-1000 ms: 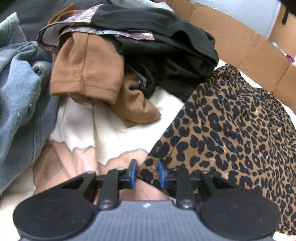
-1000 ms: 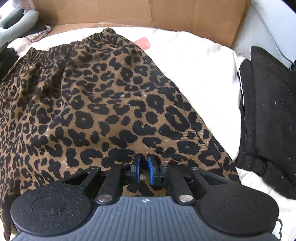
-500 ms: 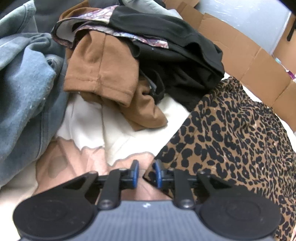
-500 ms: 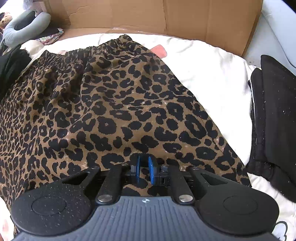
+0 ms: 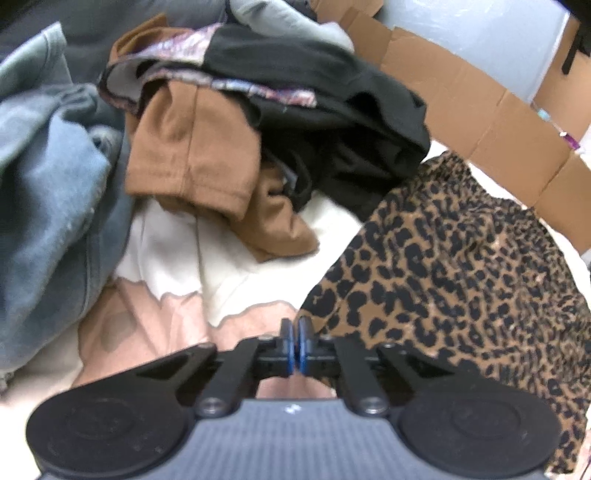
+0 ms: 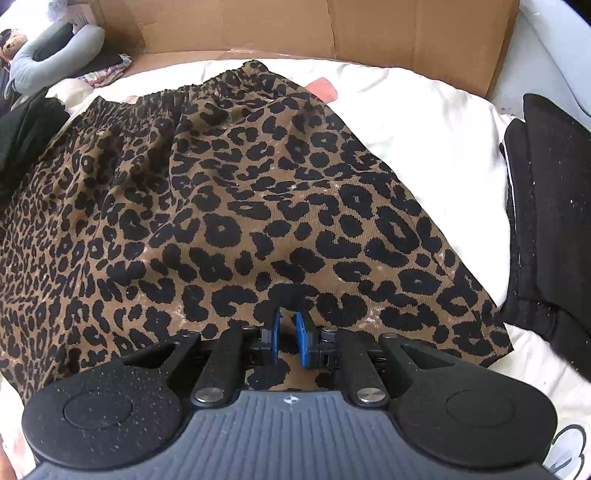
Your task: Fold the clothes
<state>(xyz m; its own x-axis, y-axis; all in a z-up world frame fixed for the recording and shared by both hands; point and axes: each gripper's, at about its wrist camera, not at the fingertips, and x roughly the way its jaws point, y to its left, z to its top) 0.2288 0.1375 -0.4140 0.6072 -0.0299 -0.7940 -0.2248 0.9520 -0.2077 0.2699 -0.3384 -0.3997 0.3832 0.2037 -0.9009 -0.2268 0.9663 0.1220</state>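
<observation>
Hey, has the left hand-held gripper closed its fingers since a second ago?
Yes. The left hand-held gripper has closed: its blue pads, apart earlier, now meet at the leopard-print skirt hem corner, with the brown garment as reference.

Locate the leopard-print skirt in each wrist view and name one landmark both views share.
Left wrist view: the leopard-print skirt fills the right half, its near corner at the closed fingertips of the left hand-held gripper.
Right wrist view: the leopard-print skirt covers the centre and left, elastic waistband at the far end; the right hand-held gripper pinches its near hem.
Shared landmark: the cardboard wall behind the skirt.
</observation>
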